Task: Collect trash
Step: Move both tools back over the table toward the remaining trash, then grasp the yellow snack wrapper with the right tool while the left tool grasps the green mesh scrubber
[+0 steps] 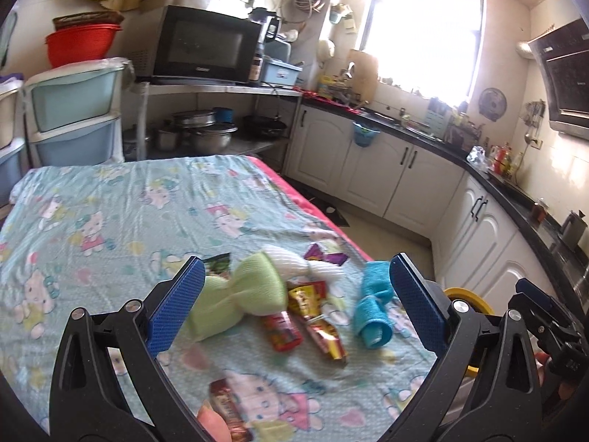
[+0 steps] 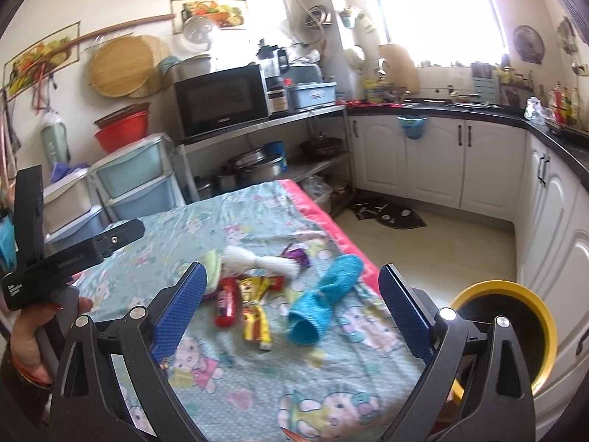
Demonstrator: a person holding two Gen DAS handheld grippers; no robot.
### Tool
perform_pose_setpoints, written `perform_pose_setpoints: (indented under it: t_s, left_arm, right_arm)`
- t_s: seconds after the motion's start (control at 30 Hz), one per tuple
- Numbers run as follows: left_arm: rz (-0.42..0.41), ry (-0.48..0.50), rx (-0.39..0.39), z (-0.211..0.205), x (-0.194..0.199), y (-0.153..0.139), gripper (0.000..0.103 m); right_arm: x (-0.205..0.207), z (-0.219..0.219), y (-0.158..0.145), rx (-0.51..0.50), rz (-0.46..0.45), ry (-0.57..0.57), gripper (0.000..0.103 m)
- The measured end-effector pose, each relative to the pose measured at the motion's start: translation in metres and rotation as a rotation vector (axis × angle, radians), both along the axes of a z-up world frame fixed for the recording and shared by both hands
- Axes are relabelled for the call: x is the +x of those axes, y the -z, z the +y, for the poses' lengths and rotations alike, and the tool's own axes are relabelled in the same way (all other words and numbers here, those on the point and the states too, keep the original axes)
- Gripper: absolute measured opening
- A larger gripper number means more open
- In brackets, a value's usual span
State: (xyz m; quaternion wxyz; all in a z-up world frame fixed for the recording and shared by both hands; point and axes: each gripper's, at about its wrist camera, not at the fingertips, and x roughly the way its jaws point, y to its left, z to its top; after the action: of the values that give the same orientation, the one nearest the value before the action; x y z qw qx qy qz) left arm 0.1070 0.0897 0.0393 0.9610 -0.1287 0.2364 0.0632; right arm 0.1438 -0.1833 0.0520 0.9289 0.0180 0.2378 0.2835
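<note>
Both grippers, left gripper (image 1: 294, 302) and right gripper (image 2: 291, 309), spread, empty. Risk: jaws snag socks (image 2: 324, 302) beside wrappers (image 2: 254, 316) near table's right edge.

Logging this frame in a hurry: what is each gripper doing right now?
Left gripper: jaws open, holding nothing.
Right gripper: jaws open, holding nothing.

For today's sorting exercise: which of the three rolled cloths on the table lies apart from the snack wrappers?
The blue rolled cloth. It lies alone toward the table's right edge; the green and white ones sit together by the wrappers.
</note>
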Motion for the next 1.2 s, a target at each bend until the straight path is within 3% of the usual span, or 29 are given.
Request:
perform_pose_setpoints:
  t_s: [0.37, 0.67, 1.0, 1.13, 1.2]
  left_arm:
    - [0.080, -0.036, 0.066, 0.039, -0.004, 0.021, 0.092]
    - [0.163, -0.039, 0.093, 0.070, 0.007, 0.052, 0.092]
    - [0.216, 0.039, 0.118, 0.086, 0.026, 0.076, 0.092]
    - [0.256, 0.097, 0.168, 0.086, 0.042, 0.086, 0.092]
    - [0.286, 0.141, 0.206, 0.085, 0.051, 0.094, 0.092]
  right_arm:
    - [-0.008, 0.054, 0.010, -0.061, 0.012, -0.107, 0.092]
    - [0.010, 0.087, 0.032, -0.129, 0.051, -0.147, 0.092]
    - [0.042, 0.112, 0.064, -0.185, 0.114, -0.154, 0.092]
    - [0.055, 0.122, 0.077, -0.216, 0.140, -0.160, 0.091]
    - [0.062, 0.126, 0.085, -0.239, 0.155, -0.162, 0.086]
